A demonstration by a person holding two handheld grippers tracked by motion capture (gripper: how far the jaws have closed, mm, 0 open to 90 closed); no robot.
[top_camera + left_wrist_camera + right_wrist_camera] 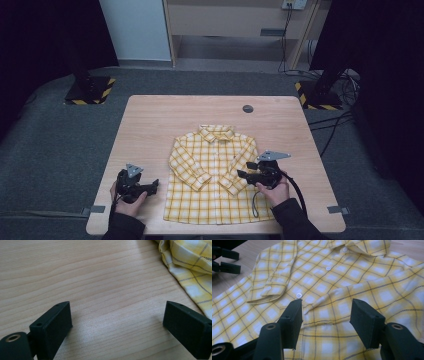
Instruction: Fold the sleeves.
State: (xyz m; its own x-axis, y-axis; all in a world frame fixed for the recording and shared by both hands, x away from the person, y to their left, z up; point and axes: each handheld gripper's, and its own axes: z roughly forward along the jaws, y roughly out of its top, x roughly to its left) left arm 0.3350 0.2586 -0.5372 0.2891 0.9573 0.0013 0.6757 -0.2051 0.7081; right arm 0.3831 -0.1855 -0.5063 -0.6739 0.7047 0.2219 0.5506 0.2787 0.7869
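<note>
- The yellow checked shirt [215,175] lay flat, front up and buttoned, at the middle of the wooden table [150,125], collar toward the far edge and hem near my side.
- Both sleeves were folded in across the chest, their cuffs [268,293] resting on the front panel, one to each side of the button line.
- My right gripper [248,171] hung low over the sleeve on its own side; its jaws stood apart, straddling the cuff end, with cloth lying between them but no pad pressing on it.
- My left gripper [154,185] sat over bare wood just beside the shirt's edge, jaws spread wide with nothing between them.
- Judgement on handling: the shirt looked to be a light, thin woven fabric, soft and limp. It would drape and crease when lifted, and slide easily on the smooth table top.
- Judgement on hold: a seam, cuff or hem edge, where the cloth is doubled, should give the firmest pinch. Shoulder and hem corners would suit a fold, one gripper on each side.
</note>
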